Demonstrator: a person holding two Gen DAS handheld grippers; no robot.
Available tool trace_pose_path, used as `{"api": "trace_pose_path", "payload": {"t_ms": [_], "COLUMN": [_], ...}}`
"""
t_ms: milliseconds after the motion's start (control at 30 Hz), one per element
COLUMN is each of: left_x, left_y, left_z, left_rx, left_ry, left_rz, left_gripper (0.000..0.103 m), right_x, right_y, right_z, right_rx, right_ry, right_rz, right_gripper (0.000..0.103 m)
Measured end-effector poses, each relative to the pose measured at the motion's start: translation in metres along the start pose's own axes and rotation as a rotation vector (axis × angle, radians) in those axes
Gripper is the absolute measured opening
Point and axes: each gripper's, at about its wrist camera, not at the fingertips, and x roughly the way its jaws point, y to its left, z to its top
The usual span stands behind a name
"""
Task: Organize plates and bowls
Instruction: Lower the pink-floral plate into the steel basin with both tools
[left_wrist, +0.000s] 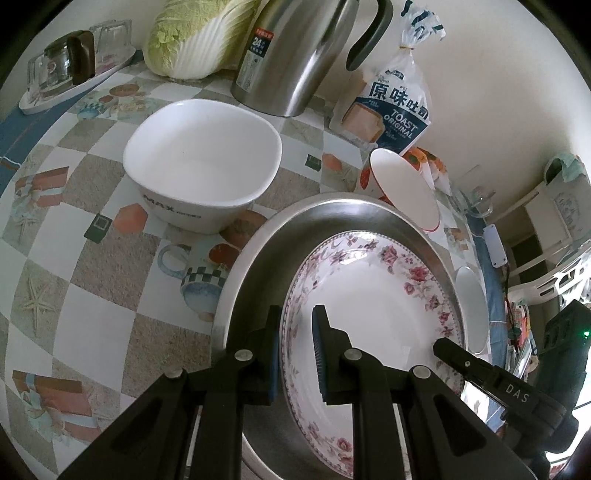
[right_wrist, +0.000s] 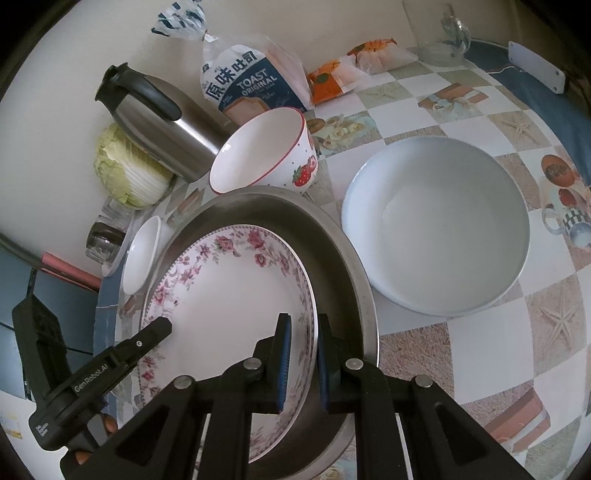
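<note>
A: Floral plate sits inside the steel pan, which rests on the checked tablecloth. Left gripper straddles the plate's near rim, pads narrowed to about the rim's thickness; firm contact not confirmable. Right gripper is placed the same way on the opposite rim, one pad inside, one outside.

B: Step in hand?

A: Judged: two-handed grasp of the plate, either just set down in the pan or about to be lifted. Cannot tell which. Next move calls for both grippers acting together and level, since the plate looks smooth and could slip or tilt.

B: Other tableware?

A: Square white bowl marked "MAX" beyond the pan; strawberry bowl touching or just behind the pan's far edge; round white bowl just beside the pan.

B: Legible text?

A: Bread bag: "TOAST ORIGINAL" plus Chinese characters. Steel kettle label shows "24". Gripper bodies read "DAS" and "GenRobot.AI".
</note>
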Motion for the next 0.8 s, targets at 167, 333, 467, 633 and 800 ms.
{"api": "trace_pose_path", "payload": {"t_ms": [167, 333, 467, 633, 800], "left_x": [0.0022, 0.0023, 0.0004, -0.0018, -0.0016], "left_y": [0.0009, 0.0020, 0.0023, 0.0068, 0.0072], "left_z": [-0.0011, -0.0016, -0.0016, -0.0013, -0.0015], "left_rx": [0.001, 0.003, -0.001, -0.023, -0.028], "left_ry": [0.007, 0.011, 0.005, 0.000, -0.002], "left_rz": [0.006, 0.016, 0.038, 0.030, 0.043], "left_gripper": [0.016, 0.016, 0.016, 0.016, 0.016], "right_x": [0.0016, 0.0014, 0.0017, 0.0023, 0.0034], "right_y": [-0.0001, 0.0009, 0.0029, 0.0049, 0.0056], "right_z": [-0.0005, -0.0017, -0.0017, -0.0023, -0.0028], "right_rx": [-0.003, -0.015, -0.027, -0.042, -0.052], "right_ry": [0.004, 0.001, 0.003, 0.002, 0.003], "right_rz": [-0.006, -0.011, -0.022, -0.033, -0.038], "right_gripper": [0.014, 0.014, 0.013, 0.013, 0.013]}}
